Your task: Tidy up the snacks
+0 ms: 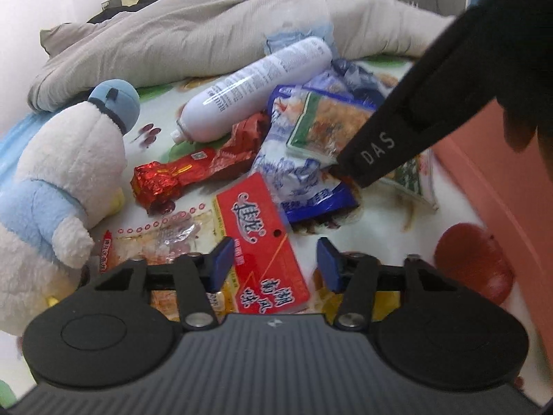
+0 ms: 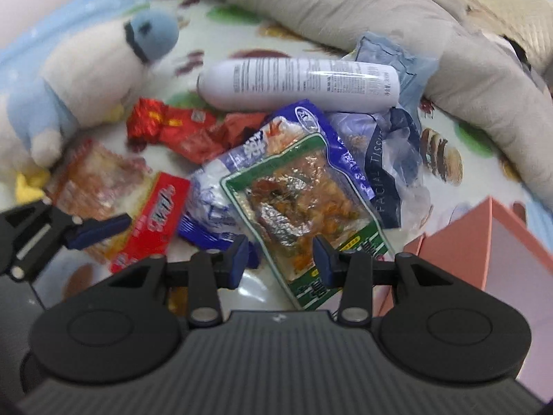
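Observation:
Snack packets lie in a pile on a printed bedsheet. A green-edged packet (image 2: 297,207) lies on a blue-and-white packet (image 2: 214,186); a red-labelled packet (image 2: 152,221) and a red foil packet (image 2: 172,131) lie to their left. My right gripper (image 2: 280,259) is open, its fingers either side of the green packet's near end, just above it. My left gripper (image 1: 274,263) is open over the red-labelled packet (image 1: 262,238). In the left wrist view the right gripper's finger (image 1: 373,155) reaches the green packet (image 1: 328,124).
A white spray can (image 2: 300,83) lies behind the pile. A white-and-blue plush toy (image 2: 79,79) sits at the left. A pink open box (image 2: 501,252) stands at the right. A grey quilt (image 2: 345,3) bounds the back. A crumpled tissue wrapper (image 2: 397,148) lies by the can.

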A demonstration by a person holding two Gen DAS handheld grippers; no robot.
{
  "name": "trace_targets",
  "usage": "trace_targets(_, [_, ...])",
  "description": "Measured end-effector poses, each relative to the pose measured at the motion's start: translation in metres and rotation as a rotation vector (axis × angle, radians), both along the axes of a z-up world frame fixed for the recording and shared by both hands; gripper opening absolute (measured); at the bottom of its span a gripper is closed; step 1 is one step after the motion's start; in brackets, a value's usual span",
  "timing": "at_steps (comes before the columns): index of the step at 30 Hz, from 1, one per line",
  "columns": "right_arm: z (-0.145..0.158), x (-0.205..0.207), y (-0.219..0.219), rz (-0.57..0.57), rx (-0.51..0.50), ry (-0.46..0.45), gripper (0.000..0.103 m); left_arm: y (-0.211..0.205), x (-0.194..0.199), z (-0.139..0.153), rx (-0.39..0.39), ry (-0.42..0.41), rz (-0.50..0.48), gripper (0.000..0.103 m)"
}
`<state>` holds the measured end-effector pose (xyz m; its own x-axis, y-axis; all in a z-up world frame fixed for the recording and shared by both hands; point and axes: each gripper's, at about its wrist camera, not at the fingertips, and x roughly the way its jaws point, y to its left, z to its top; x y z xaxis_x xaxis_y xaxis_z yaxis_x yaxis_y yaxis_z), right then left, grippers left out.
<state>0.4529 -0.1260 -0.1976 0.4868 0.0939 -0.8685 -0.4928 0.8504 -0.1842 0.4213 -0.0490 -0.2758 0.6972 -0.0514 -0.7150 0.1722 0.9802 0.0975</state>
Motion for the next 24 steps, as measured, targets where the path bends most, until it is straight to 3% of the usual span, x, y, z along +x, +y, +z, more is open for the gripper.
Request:
trace_targets(8, [-0.013, 0.005, 0.009, 0.032, -0.074, 0.007, 0.041, -0.004, 0.003, -0.009, 0.033, 0.014, 0.029, 0.051])
trace_targets(10, [-0.013, 0.005, 0.007, 0.025, -0.073, 0.003, 0.039, -0.005, 0.002, -0.01, 0.031, 0.014, 0.03, 0.046])
trace_targets(12, [-0.014, 0.006, 0.004, 0.006, -0.072, -0.005, 0.022, -0.005, 0.002, -0.01, 0.012, 0.016, 0.032, 0.031])
trace_targets(17, [-0.004, 0.005, -0.007, -0.027, -0.01, -0.017, 0.011, 0.001, -0.001, -0.008, -0.057, 0.031, 0.047, 0.006])
trace_targets(21, [0.01, -0.001, -0.016, -0.057, 0.035, -0.055, 0.003, 0.01, -0.011, -0.004, -0.122, 0.037, 0.057, 0.002])
trace_targets(24, [0.022, -0.01, -0.021, -0.07, 0.059, -0.086, 0.003, 0.018, -0.024, 0.005, -0.178, 0.034, 0.068, 0.0])
